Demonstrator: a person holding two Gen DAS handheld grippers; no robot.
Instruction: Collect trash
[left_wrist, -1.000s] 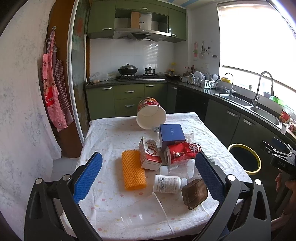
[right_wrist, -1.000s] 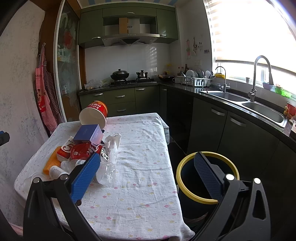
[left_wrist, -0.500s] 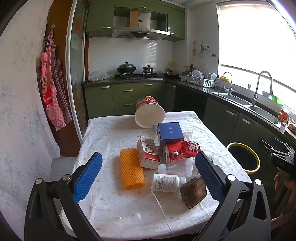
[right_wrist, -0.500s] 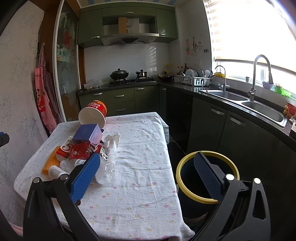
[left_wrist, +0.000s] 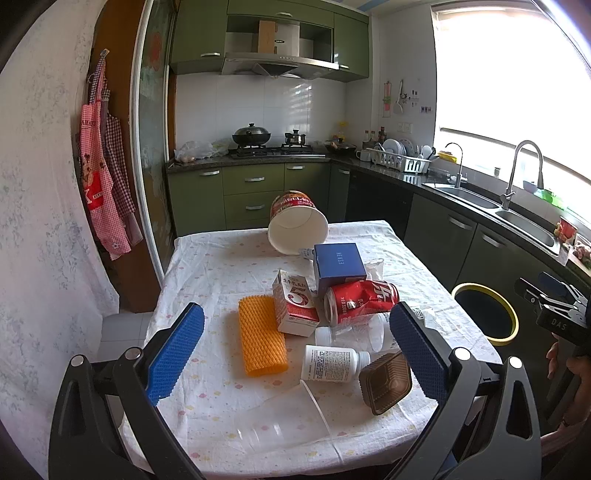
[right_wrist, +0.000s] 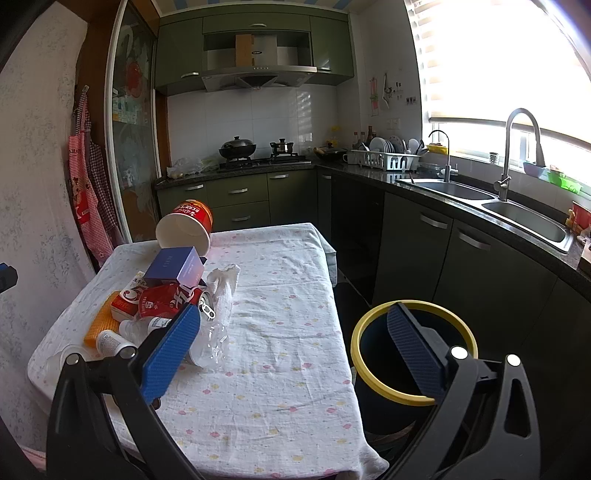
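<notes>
Trash lies in a pile on the clothed table (left_wrist: 207, 266): an orange foam net (left_wrist: 260, 336), a red-white carton (left_wrist: 295, 308), a crushed red can (left_wrist: 360, 301), a blue box (left_wrist: 338, 264), a white pill bottle (left_wrist: 330, 363), a brown plastic tray (left_wrist: 386, 382), a clear cup (left_wrist: 284, 421) and a tipped paper bowl (left_wrist: 297, 227). My left gripper (left_wrist: 295, 354) is open above the table's near end, short of the pile. My right gripper (right_wrist: 291, 350) is open, between the table (right_wrist: 280, 369) and the yellow-rimmed bin (right_wrist: 413, 350). The can (right_wrist: 170, 299) and clear wrapping (right_wrist: 218, 306) lie left of it.
The bin (left_wrist: 484, 314) stands on the floor right of the table. Dark cabinets and a sink counter (right_wrist: 480, 206) run along the right. Aprons (left_wrist: 103, 184) hang on the left wall. The right gripper's handle and a hand show at the left view's right edge (left_wrist: 557, 317).
The left gripper has drawn slightly back and up, so more of the table's near end shows. The right gripper has hardly moved. Both stay open.
</notes>
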